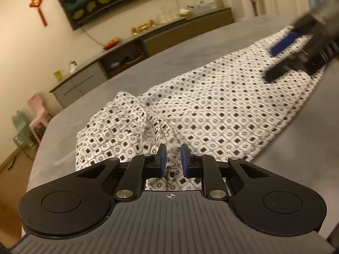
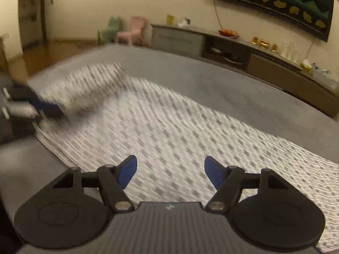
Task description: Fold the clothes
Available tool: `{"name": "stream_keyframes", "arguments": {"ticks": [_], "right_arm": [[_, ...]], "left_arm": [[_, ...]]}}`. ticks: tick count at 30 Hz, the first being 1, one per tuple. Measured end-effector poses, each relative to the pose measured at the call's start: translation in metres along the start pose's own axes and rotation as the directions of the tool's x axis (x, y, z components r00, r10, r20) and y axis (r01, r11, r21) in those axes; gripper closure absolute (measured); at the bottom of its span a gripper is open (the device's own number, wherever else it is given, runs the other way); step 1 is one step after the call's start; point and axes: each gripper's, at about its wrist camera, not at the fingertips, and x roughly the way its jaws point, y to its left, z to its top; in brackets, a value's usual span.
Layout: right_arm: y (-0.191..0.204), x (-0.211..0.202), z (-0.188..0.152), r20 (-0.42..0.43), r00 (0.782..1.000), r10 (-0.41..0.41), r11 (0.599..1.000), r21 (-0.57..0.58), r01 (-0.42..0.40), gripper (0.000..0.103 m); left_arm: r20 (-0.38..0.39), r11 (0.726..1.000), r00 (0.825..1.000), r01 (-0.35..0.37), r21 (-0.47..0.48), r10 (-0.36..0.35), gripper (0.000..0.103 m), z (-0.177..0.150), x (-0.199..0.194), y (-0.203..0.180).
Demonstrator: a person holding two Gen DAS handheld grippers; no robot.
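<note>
A white garment with a dark square pattern lies spread on a grey surface; it also shows, blurred, in the right wrist view. A bunched, folded-over part rises at its near left. My left gripper sits over the garment's near edge, its blue pads narrowly apart with cloth between them. My right gripper is open and empty just above the cloth. It also shows blurred in the left wrist view, at the garment's far right. The left gripper appears blurred at the left of the right wrist view.
The grey surface extends round the garment. A long low cabinet with small objects runs along the wall. A pink chair and a green chair stand on the floor at the left.
</note>
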Motion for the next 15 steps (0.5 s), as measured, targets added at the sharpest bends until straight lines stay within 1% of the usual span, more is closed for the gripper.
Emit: {"name": "stream_keyframes", "arguments": {"ticks": [1,3,5,6,7,8,10,11,12,13,14,15], "right_arm": [[0.004,0.002,0.009,0.002,0.999,0.047,0.999,0.022,-0.047,0.031],[0.010,0.011,0.029,-0.001,0.990,0.144,0.987,0.078,-0.144,0.031],[0.015,0.030,0.050,-0.016,0.972,0.236,0.961,0.155,-0.231,0.031],[0.018,0.042,0.060,-0.024,0.960,0.278,0.943,0.199,-0.268,0.030],[0.021,0.054,0.070,-0.029,0.947,0.320,0.921,0.243,-0.304,0.027],[0.026,0.062,0.071,-0.041,0.943,0.332,0.916,0.253,-0.311,0.026],[0.039,0.077,0.069,-0.066,0.935,0.347,0.910,0.264,-0.319,0.026],[0.045,0.084,0.068,-0.078,0.931,0.355,0.907,0.269,-0.323,0.026],[0.051,0.091,0.067,-0.090,0.927,0.363,0.904,0.275,-0.327,0.026],[0.057,0.098,0.066,-0.103,0.923,0.371,0.901,0.281,-0.331,0.030],[0.063,0.105,0.065,-0.115,0.918,0.379,0.898,0.287,-0.334,0.037],[0.069,0.112,0.064,-0.127,0.914,0.387,0.895,0.293,-0.338,0.059]], "left_arm": [[0.004,1.000,1.000,0.010,0.007,-0.010,0.099,0.000,-0.003,0.000],[0.022,0.999,0.999,0.040,0.005,-0.040,0.091,0.000,-0.007,0.004],[0.074,0.997,0.995,0.067,-0.039,-0.064,0.076,-0.001,-0.021,0.023],[0.098,0.994,0.993,0.077,-0.077,-0.070,0.071,-0.003,-0.029,0.037],[0.103,0.988,0.993,0.070,-0.138,-0.056,0.067,-0.007,-0.032,0.053],[0.107,0.978,0.993,0.062,-0.198,-0.041,0.067,-0.011,-0.035,0.070],[0.112,0.947,0.994,0.046,-0.317,-0.011,0.067,-0.019,-0.040,0.103],[0.092,0.924,0.996,0.031,-0.381,0.005,0.067,-0.024,-0.041,0.117],[0.058,0.909,0.998,0.007,-0.416,0.018,0.067,-0.027,-0.036,0.125],[0.022,0.893,0.999,-0.017,-0.449,0.031,0.067,-0.030,-0.031,0.133],[-0.014,0.876,0.999,-0.043,-0.480,0.042,0.067,-0.033,-0.026,0.141],[-0.035,0.877,0.998,-0.070,-0.475,0.061,0.067,-0.032,-0.022,0.142]]}}
